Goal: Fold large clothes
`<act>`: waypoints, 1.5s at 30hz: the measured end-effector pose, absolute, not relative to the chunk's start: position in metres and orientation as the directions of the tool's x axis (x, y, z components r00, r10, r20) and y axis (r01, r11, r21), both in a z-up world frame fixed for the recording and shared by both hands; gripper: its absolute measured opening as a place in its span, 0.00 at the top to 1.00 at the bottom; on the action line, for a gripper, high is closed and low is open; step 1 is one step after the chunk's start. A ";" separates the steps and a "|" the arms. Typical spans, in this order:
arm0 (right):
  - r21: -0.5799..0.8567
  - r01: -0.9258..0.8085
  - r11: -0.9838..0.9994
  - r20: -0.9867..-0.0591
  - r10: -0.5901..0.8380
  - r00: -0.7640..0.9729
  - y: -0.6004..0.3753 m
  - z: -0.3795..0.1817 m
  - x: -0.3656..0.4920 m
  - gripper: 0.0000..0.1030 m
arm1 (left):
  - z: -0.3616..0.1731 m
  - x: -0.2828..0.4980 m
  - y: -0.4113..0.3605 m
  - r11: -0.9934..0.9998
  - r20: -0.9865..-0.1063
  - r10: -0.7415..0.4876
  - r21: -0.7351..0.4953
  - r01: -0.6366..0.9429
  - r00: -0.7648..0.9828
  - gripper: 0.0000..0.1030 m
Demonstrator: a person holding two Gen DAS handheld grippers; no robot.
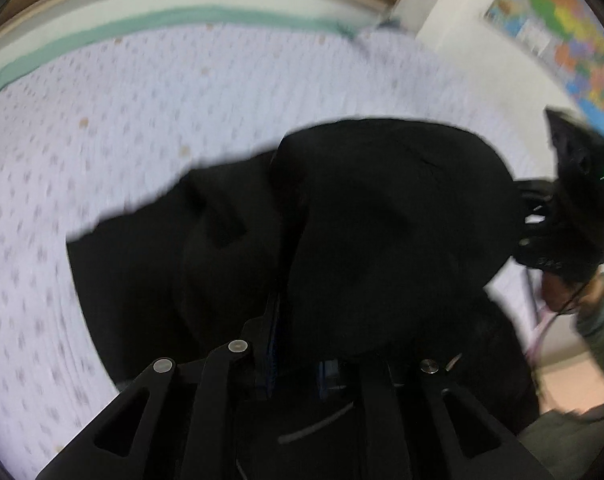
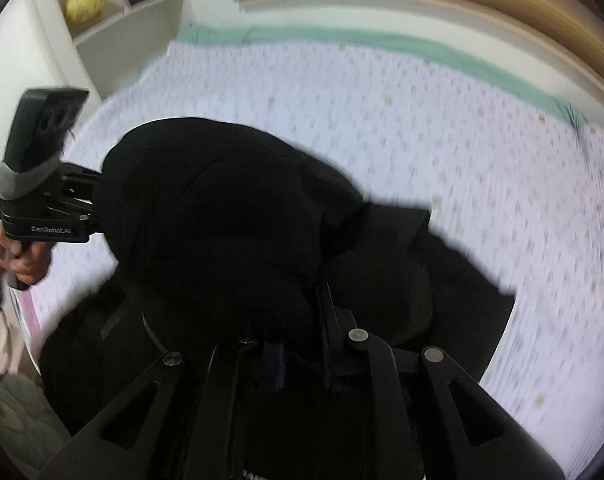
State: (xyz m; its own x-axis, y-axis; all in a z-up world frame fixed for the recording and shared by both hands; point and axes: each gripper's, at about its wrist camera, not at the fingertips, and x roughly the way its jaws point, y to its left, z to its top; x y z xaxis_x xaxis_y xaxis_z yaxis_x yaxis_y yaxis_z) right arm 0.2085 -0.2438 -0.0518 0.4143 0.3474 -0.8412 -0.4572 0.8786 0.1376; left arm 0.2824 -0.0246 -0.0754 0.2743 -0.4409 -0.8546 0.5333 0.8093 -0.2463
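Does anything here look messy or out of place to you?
Only the black garment: it hangs bunched and lumpy from both grippers, left and right, above the dotted bedsheet, not flat yet. Nothing looks torn or spilled, though the pictures are blurred.

The white lettering "GenRobot.AI" stands on the black side of the hand-held left gripper (image 2: 97, 208); the colourful wall map's (image 1: 570, 28) print is too blurred to read.

White wall (image 1: 454, 20) with map (image 1: 562, 28), shelf (image 2: 121, 20), patterned bedsheet (image 1: 141, 120)
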 end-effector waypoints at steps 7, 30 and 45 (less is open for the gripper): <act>0.097 -0.421 0.902 -0.923 0.239 0.301 -0.226 -0.118 0.172 0.82 | -0.131 0.250 -0.030 0.852 -0.928 -0.292 -0.143 0.503 0.231 0.76; 0.287 -0.323 0.902 -0.892 0.375 0.255 -0.203 -0.076 0.234 0.48 | -0.110 0.302 -0.047 0.824 -0.876 -0.477 -0.418 0.383 0.070 0.64; 0.277 -0.315 0.908 -0.884 0.370 0.287 -0.210 -0.090 0.185 0.49 | -0.105 0.267 -0.025 0.768 -0.811 -0.582 -0.521 0.372 0.065 0.64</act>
